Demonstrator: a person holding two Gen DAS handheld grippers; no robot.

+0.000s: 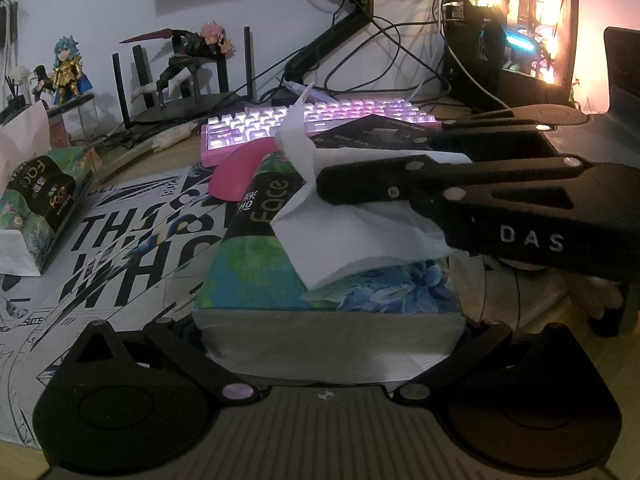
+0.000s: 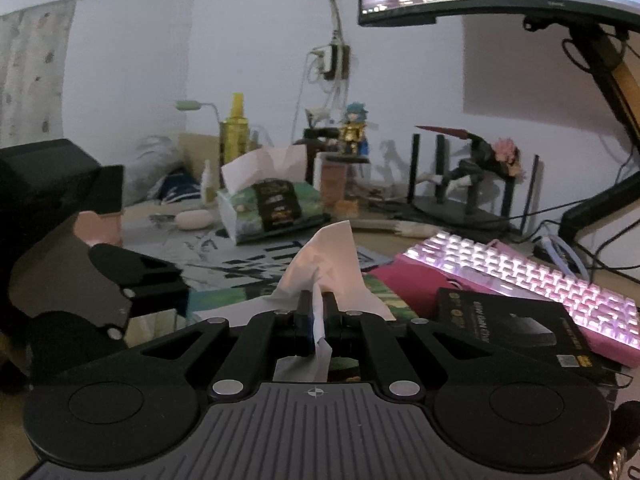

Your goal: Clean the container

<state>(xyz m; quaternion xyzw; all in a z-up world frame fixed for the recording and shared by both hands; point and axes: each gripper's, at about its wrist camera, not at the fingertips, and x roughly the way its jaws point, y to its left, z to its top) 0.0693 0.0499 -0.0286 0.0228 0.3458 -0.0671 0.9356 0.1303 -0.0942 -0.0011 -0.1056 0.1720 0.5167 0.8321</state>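
1. The surface is a desk mat printed with bold black lettering, laid on a wooden desk against a pale wall; the light is dim, with a warm glow from a lit computer case at the upper right of the left wrist view.
2. At the left edge of that view sits a second green-patterned tissue pack, with painted figurines behind it on a clear stand.
3. In the centre lies the soft floral-printed tissue pack, filling the lower middle of the frame; the left gripper straddles its near end, fingers spread wide on both sides, though whether the pads press it I cannot tell.
4. A white tissue sheet rises out of the pack's top.
5. The right gripper enters from the right of that view and its jaws are pinched closed on the sheet; the right wrist view shows the tissue trapped between the two fingers.
6. Behind, a pink backlit keyboard and a flat black box crowd the right side.
7. No container to clean can be made out; open mat remains only left of the pack.
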